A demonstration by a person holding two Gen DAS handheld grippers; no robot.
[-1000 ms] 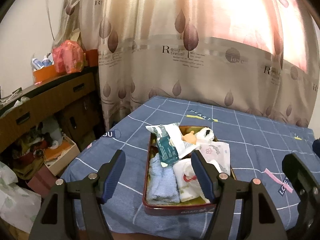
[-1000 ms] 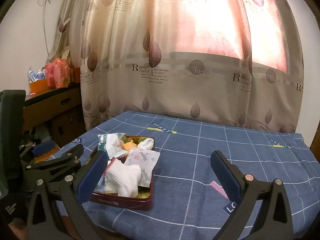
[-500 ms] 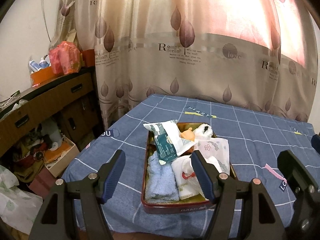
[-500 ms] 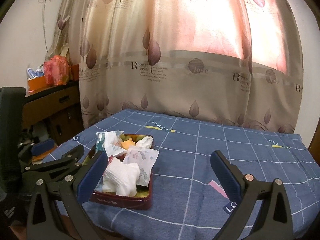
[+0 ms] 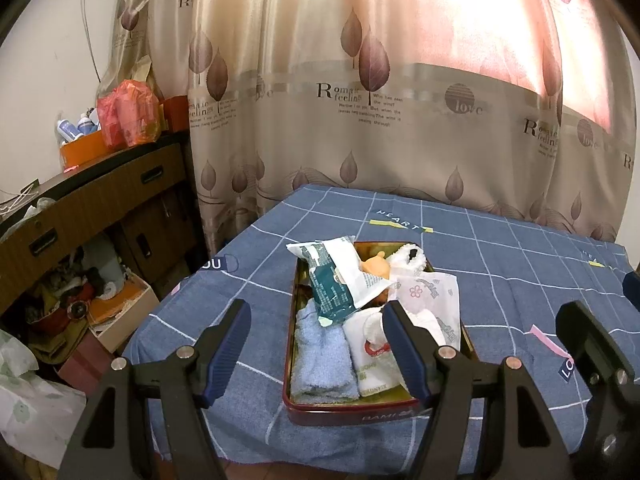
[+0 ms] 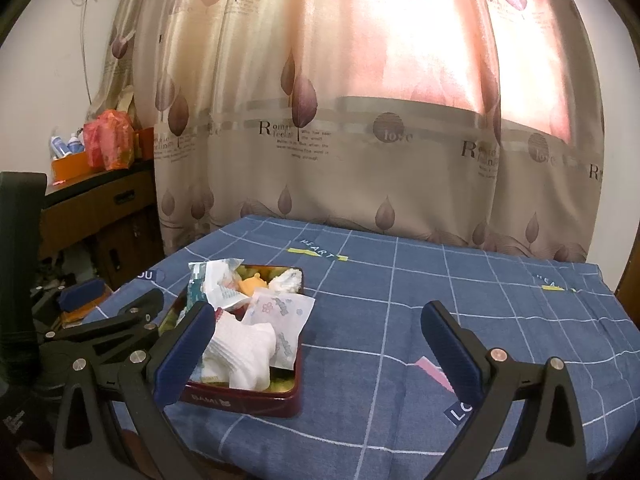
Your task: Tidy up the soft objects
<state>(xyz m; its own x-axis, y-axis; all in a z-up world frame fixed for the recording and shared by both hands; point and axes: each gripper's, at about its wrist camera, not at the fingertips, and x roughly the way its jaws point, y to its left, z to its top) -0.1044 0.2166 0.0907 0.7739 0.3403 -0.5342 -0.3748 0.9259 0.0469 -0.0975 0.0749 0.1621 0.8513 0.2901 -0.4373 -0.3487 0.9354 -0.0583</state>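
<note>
Left gripper [image 5: 316, 344] spread, level above tin [image 5: 352, 412], right gripper [image 6: 316, 340] spread alongside

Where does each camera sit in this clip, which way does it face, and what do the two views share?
Left wrist: on the left gripper, open, facing the red tin of soft items and the curtain; the right gripper's finger shows at right.
Right wrist: on the right gripper, open, facing the blue tablecloth; the left gripper sits at left.
Shared: tin, tablecloth, curtain, wooden dresser.
</note>
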